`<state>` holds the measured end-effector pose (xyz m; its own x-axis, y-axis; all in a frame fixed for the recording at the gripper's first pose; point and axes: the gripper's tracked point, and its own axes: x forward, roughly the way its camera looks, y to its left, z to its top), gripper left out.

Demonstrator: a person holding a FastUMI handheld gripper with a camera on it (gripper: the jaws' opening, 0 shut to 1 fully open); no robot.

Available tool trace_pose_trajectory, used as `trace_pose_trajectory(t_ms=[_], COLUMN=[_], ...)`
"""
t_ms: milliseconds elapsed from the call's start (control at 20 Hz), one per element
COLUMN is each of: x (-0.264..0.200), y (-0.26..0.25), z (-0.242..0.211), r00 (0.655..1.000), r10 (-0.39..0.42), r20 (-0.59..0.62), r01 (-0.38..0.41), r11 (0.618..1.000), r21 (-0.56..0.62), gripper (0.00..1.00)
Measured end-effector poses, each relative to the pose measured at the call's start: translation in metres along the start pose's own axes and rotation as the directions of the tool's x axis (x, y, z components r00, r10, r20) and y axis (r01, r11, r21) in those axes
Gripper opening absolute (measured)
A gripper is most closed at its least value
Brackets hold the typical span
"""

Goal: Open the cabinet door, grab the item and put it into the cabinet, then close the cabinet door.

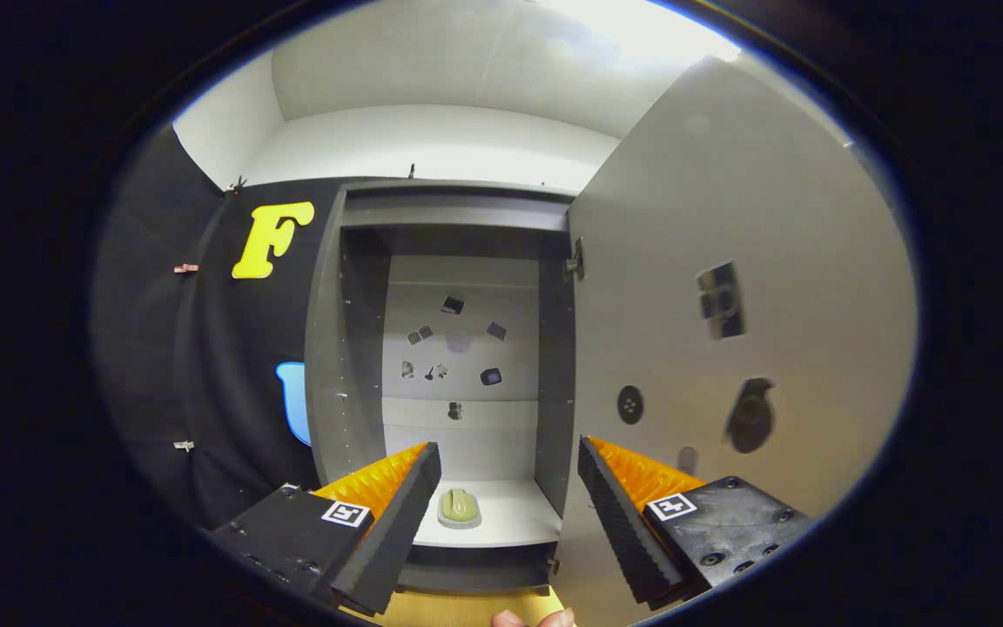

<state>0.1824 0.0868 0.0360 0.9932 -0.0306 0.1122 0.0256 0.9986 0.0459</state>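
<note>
Hand-held gripper (pixel 508 488) w/ fingers spread wide apart, nothing between them, pointing into tall dark-grey cabinet (pixel 458 348). Light-grey flat cabinet door (pixel 728 287) swung open at 3 o'clock of the opening, hinge near its top edge. Small pale-green rounded item (pixel 459 507) sits on white cabinet floor shelf (pixel 510 514), beyond the fingertips, closer to the left finger (pixel 397 514), not touching it. Small dark stickers on cabinet back wall at 12 o'clock of the item
</note>
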Motion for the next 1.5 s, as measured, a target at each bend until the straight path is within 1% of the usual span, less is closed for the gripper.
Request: trace_pose_trajectory(t_ms=[100,250,500,600,850,1050,1200,1300,1350,1500], x=[-0.025,-0.06,-0.109,-0.124,-0.152,-0.154,-0.142,-0.123,-0.113,-0.104], y=[-0.01,-0.022,-0.059,-0.082,-0.163,-0.24,-0.286,-0.301,-0.301,-0.296], z=[0.01,0.021,0.029,0.033,0.038,0.024,0.004,-0.014,-0.023,-0.025], r00=[1.0,0.998,0.998,1.0,0.99,0.955,0.924,0.912,0.912,0.929], r10=[0.013,0.055,0.055,0.026,-0.139,-0.297,-0.38,-0.404,-0.401,-0.356], r20=[0.011,0.019,0.004,0.002,0.004,-0.011,-0.043,-0.074,-0.086,-0.103], r01=[-0.013,-0.055,-0.055,-0.026,0.139,0.297,0.38,0.404,0.399,0.357], r11=[1.0,0.998,0.998,0.999,0.99,0.955,0.925,0.915,0.916,0.934], r21=[-0.003,-0.003,-0.011,-0.021,0.013,-0.008,-0.001,-0.021,-0.032,-0.013], gripper=[0.99,0.99,0.98,0.98,0.97,0.97,0.97,0.97,0.97,0.97])
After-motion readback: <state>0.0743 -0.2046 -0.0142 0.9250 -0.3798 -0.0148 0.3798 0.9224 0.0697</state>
